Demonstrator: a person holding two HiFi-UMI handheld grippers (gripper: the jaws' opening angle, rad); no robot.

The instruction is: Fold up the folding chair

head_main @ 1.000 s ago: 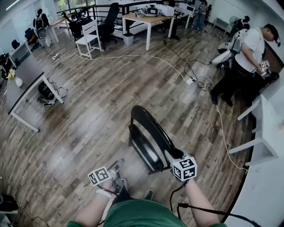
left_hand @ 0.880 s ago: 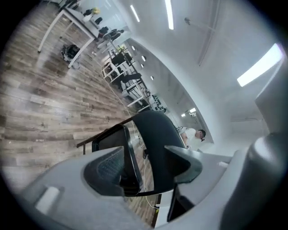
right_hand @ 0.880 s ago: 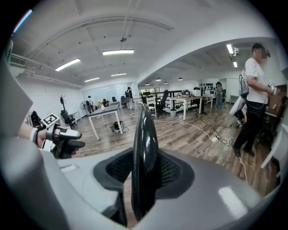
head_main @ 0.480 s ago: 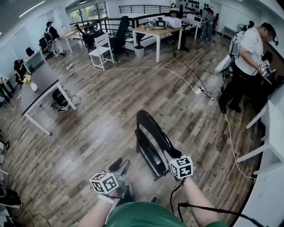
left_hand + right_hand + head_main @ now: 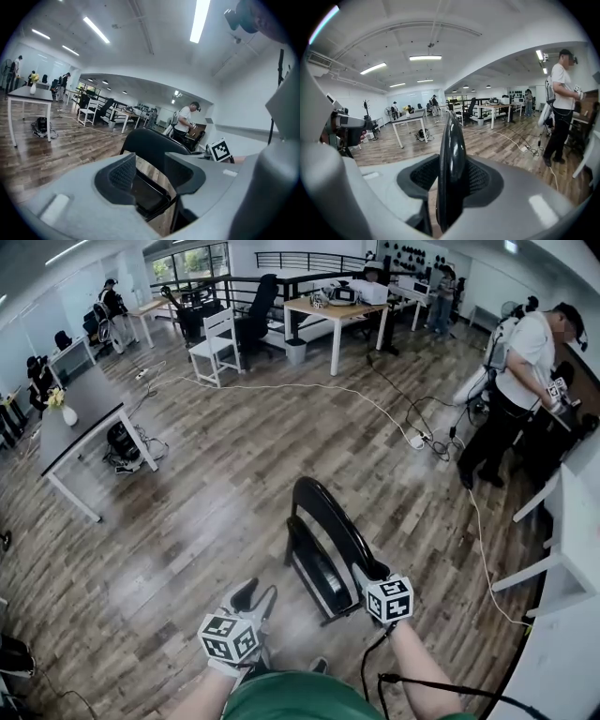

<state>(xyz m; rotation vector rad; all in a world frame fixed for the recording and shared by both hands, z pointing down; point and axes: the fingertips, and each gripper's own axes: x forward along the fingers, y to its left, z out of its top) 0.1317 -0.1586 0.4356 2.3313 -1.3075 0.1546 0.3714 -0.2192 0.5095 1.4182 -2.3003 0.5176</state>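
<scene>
Room: open office under strip lights, with desks to the rear.
Floor (image 5: 187,512): wood planks; a white cable (image 5: 319,386) trails across it.
Dark table (image 5: 89,413): at the left.
Person (image 5: 514,381): standing at the right edge.
Folding chair (image 5: 336,521): black, flattened, upright on the floor straight ahead.
White chair (image 5: 216,345): well beyond, near a wooden table (image 5: 328,307).
Right gripper (image 5: 367,570): pinching the folding chair's back edge between both pads.
Left gripper (image 5: 255,598): jaws apart and just been closing, nothing between them, clear of the folding chair's left.
Vase (image 5: 69,415): on the dark table, holding flowers (image 5: 58,399).
</scene>
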